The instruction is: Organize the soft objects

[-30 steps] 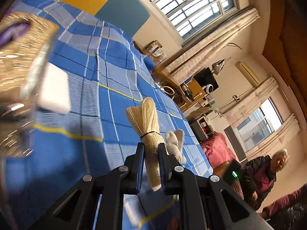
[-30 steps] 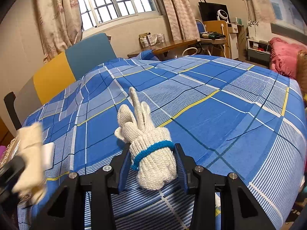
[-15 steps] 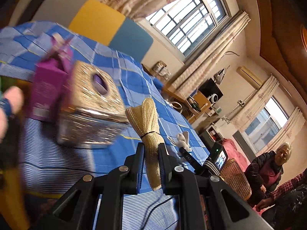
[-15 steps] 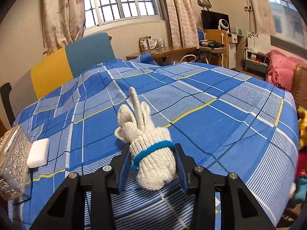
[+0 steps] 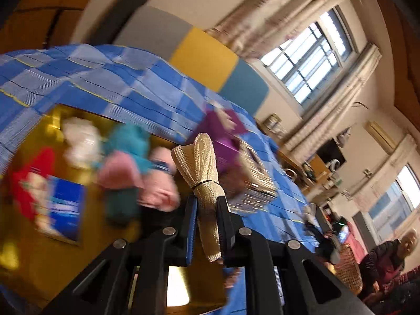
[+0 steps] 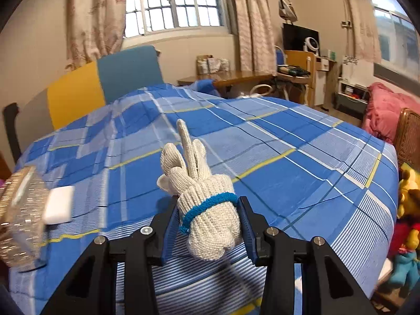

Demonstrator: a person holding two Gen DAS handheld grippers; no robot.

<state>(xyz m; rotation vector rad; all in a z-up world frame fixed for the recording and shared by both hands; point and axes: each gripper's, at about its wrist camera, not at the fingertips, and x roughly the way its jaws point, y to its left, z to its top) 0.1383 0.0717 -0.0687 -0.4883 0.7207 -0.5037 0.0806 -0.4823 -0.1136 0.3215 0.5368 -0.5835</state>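
My left gripper (image 5: 206,210) is shut on a beige mesh cloth bundle (image 5: 203,162) tied with a dark band, held above a yellow tray (image 5: 86,260) that holds blurred soft items: pink (image 5: 147,181), teal (image 5: 131,141), white (image 5: 81,139) and red (image 5: 29,181) pieces. My right gripper (image 6: 208,221) is shut on a rolled white knit glove with a blue cuff band (image 6: 207,197), held over the blue plaid tablecloth (image 6: 275,162).
A glittery tissue box (image 5: 252,181) (image 6: 18,210) and a purple box (image 5: 223,131) stand by the tray. A white block (image 6: 59,204) lies next to the tissue box. Stuffed toys (image 6: 407,215) sit off the table's right edge. Chairs stand behind the table.
My left gripper has swung left with the mesh bundle, from over the tablecloth past the tissue box to above the yellow tray. The right gripper has barely moved.
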